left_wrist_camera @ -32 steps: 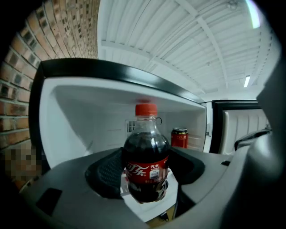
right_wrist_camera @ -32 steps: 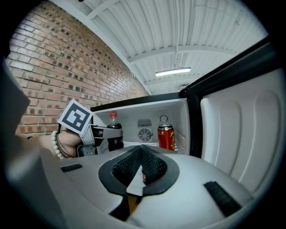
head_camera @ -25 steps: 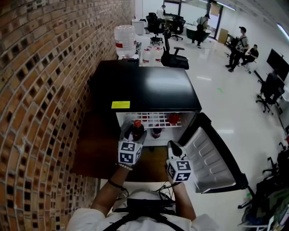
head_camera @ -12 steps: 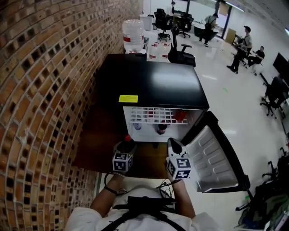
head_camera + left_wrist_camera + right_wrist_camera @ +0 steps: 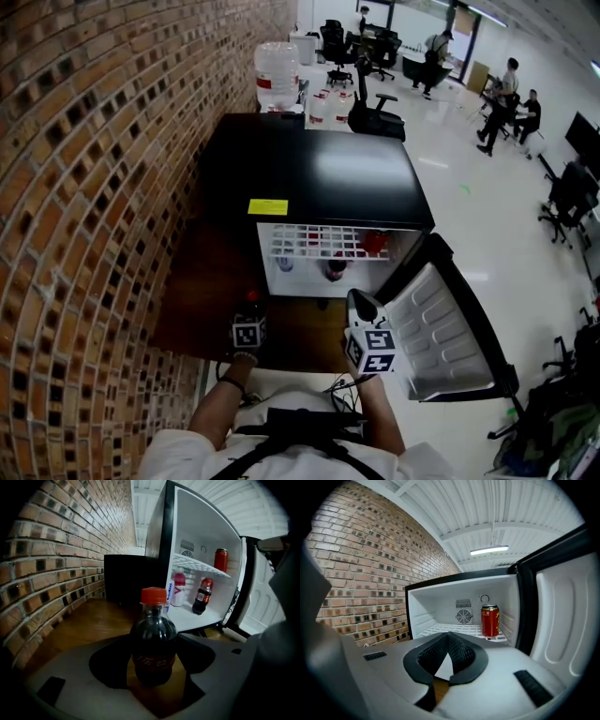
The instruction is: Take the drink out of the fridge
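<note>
Away from the fridge (image 5: 319, 178) toward the head view's lower left has come the left gripper (image 5: 249, 319), clamped on the cola bottle (image 5: 153, 639) over the wooden surface (image 5: 197, 291). Right gripper (image 5: 449, 644) hangs lower centre, jaws together, empty.

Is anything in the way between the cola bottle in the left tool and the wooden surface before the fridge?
Nothing visible. The left tool grips the cola bottle outside the fridge, and only the wooden surface shows beneath it.

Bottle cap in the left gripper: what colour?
Red cap on the bottle, clearest in the left gripper view.
</note>
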`<action>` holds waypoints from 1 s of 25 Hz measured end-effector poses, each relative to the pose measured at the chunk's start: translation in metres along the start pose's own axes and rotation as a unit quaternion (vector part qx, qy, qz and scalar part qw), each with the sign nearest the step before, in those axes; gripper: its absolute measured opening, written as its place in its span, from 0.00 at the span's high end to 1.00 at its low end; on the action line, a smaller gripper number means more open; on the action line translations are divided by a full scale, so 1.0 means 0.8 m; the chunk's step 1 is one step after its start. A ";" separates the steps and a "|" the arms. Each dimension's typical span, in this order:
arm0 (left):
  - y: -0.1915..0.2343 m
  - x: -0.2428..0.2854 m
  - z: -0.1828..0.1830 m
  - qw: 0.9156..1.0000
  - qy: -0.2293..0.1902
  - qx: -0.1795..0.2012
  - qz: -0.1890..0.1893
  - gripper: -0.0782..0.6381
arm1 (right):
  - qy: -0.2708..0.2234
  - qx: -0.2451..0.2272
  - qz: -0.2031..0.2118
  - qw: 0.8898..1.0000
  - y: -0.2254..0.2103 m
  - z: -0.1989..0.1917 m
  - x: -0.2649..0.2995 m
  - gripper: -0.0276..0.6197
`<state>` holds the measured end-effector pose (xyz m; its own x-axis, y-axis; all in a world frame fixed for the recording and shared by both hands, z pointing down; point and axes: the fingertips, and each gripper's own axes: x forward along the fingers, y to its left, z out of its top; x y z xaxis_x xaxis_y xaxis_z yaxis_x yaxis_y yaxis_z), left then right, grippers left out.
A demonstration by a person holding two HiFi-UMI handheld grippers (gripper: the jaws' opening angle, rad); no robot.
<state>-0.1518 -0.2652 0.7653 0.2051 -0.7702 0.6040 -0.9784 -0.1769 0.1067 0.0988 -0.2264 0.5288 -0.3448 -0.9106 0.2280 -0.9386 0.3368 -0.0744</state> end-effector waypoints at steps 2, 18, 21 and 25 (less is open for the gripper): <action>0.007 0.010 0.000 1.000 0.004 -0.004 0.006 0.46 | -0.001 0.000 -0.003 1.000 -0.003 0.000 -0.001 0.95; 0.040 0.047 -0.023 0.998 0.048 -0.004 0.031 0.46 | -0.001 0.007 -0.019 1.000 -0.018 0.000 -0.007 0.95; 0.036 0.045 -0.025 0.999 0.046 0.006 0.028 0.46 | -0.001 0.009 -0.017 1.000 -0.016 -0.001 -0.006 0.95; 0.035 0.035 -0.027 0.999 0.039 0.018 0.029 0.46 | -0.002 0.007 -0.014 1.000 -0.015 -0.001 -0.005 0.95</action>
<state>-0.1736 -0.2783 0.8022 0.1444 -0.7302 0.6678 -0.9867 -0.1569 0.0418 0.1110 -0.2269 0.5295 -0.3177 -0.9207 0.2265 -0.9482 0.3070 -0.0821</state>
